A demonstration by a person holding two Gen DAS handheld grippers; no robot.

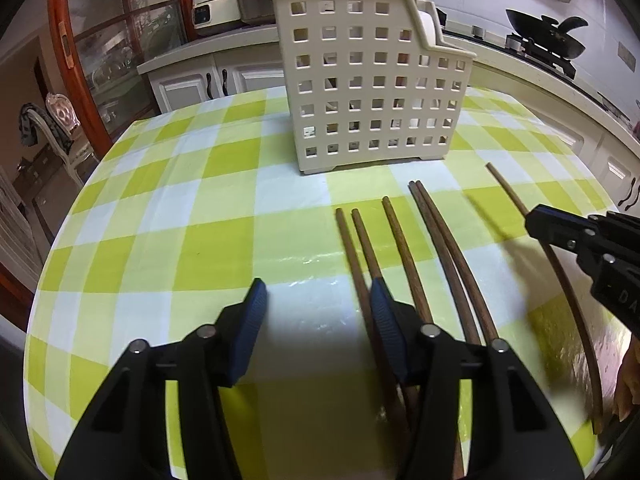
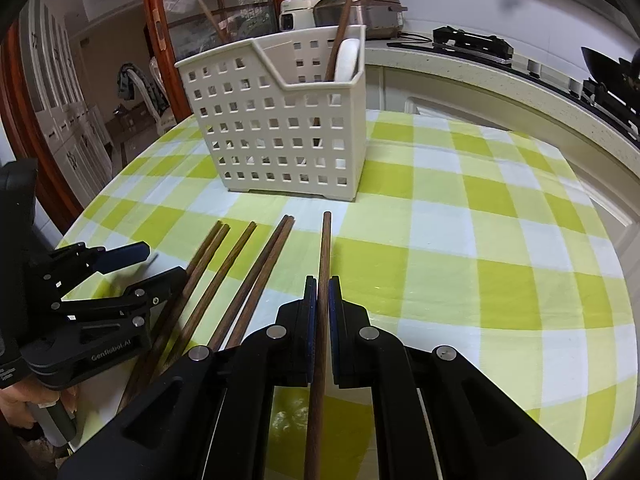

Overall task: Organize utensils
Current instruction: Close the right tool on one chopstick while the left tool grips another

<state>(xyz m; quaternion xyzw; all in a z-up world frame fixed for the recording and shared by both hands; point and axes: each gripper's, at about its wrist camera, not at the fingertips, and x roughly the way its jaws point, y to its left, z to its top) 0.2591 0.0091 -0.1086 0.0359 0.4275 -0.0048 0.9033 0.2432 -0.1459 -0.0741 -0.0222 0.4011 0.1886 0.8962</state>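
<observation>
A round table covered with a green-and-white checked tablecloth point(image 1: 160, 184) carries a cream perforated utensil basket point(image 1: 372, 80) at twelve o'clock from both grippers. In the right wrist view the basket already holds one wooden chopstick point(image 2: 344, 20), standing tilted in its far right corner beside a white object that cannot be identified.

The right gripper point(image 2: 322, 292) is clamped on a single wooden chopstick point(image 2: 325, 248); its blue pads press the stick from both sides, and the tip points toward twelve o'clock, short of the basket. In the left wrist view this same gripper point(image 1: 538, 222) enters from three o'clock with the stick running through it, and the blurred shadow on the cloth beside it suggests the stick is off the surface, though that cannot be told for certain.

Five more chopsticks point(image 1: 400, 248) lie flat on the cloth between the two grippers, roughly parallel, tips toward the basket: a pair, a single one, then another touching pair.

The left gripper point(image 1: 318, 300) stands partly open with nothing pinched. Its right pad point(image 1: 384, 320) sits over the leftmost pair of sticks, while its left pad point(image 1: 252, 320) hangs above bare cloth. Whether the right pad touches the sticks cannot be told. A person's fingers point(image 2: 24, 404) show at the eight o'clock edge of the right wrist view, holding that gripper's handle.
</observation>
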